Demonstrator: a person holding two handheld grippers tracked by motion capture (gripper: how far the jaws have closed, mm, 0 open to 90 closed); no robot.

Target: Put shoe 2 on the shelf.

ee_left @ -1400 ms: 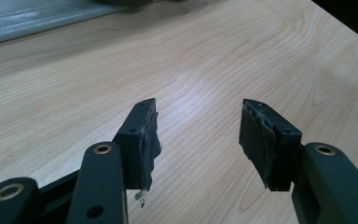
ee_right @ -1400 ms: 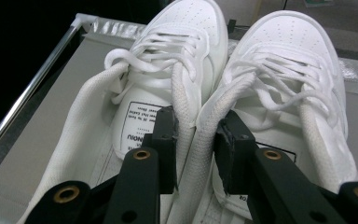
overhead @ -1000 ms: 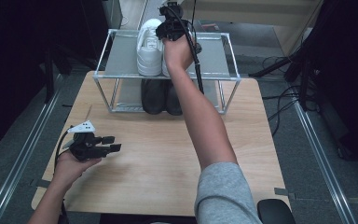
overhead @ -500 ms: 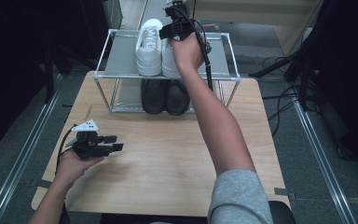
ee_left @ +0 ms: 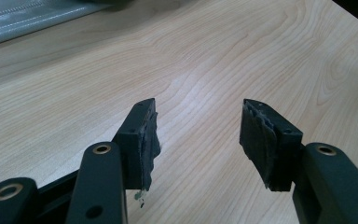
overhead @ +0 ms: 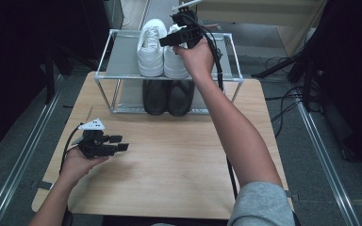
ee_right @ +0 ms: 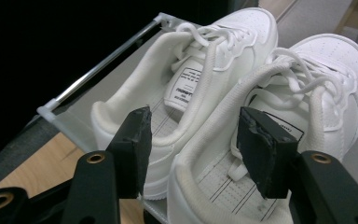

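Right claw (overhead: 169, 38) drawn back, just opening over white sneakers (overhead: 162, 52)

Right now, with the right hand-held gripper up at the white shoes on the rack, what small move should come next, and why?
Probably draw the right hand-held gripper back off the rack. Its jaws have just been opening and stand clear of the white shoes, which sit paired on the top shelf above the black shoes. Nothing is left to hold.
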